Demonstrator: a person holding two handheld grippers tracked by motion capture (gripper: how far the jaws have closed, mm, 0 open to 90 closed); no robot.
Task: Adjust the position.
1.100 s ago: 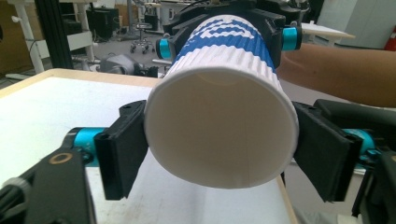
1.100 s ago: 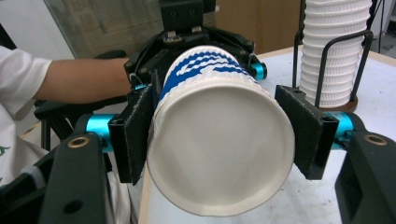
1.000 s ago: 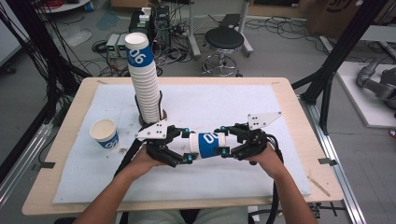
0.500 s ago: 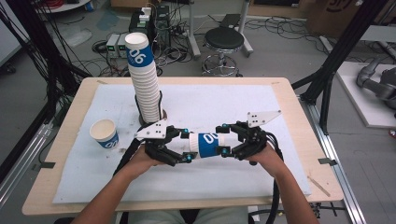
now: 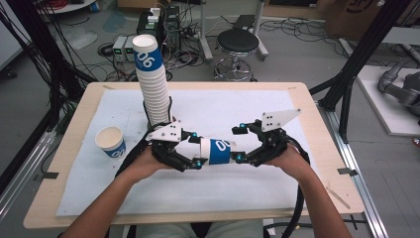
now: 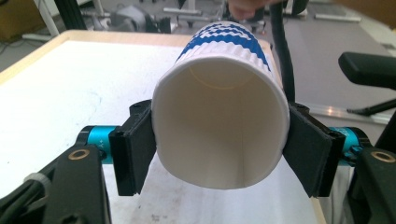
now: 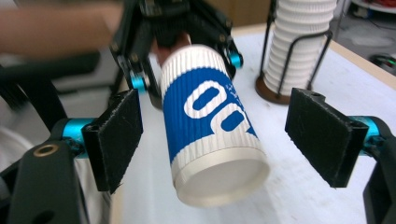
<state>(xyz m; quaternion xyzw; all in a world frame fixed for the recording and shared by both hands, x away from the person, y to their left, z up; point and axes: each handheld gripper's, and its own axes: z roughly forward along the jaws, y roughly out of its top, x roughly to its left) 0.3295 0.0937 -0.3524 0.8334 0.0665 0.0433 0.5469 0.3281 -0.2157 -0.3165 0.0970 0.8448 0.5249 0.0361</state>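
A white paper cup with a blue band [image 5: 219,151] lies sideways in the air above the white mat, between both hands. My left gripper [image 5: 197,148] is shut on its rim end; in the left gripper view the cup's open mouth [image 6: 219,126] faces the camera, pinched between the two black pads [image 6: 133,151]. My right gripper [image 5: 239,144] is open around the cup's base end. In the right gripper view the cup [image 7: 212,130] hangs between the pads [image 7: 322,137] without touching either, and the left gripper [image 7: 182,42] holds it from behind.
A tall stack of the same cups [image 5: 152,84] stands in a wire holder at the back left, seen also as the stack [image 7: 299,42] in the right gripper view. A single upright cup [image 5: 111,142] sits at the left. The white mat [image 5: 237,106] covers the wooden table [image 5: 322,144].
The right gripper's jaws have spread apart and let go of the cup's base end. The left gripper still holds the cup in nearly the same place.
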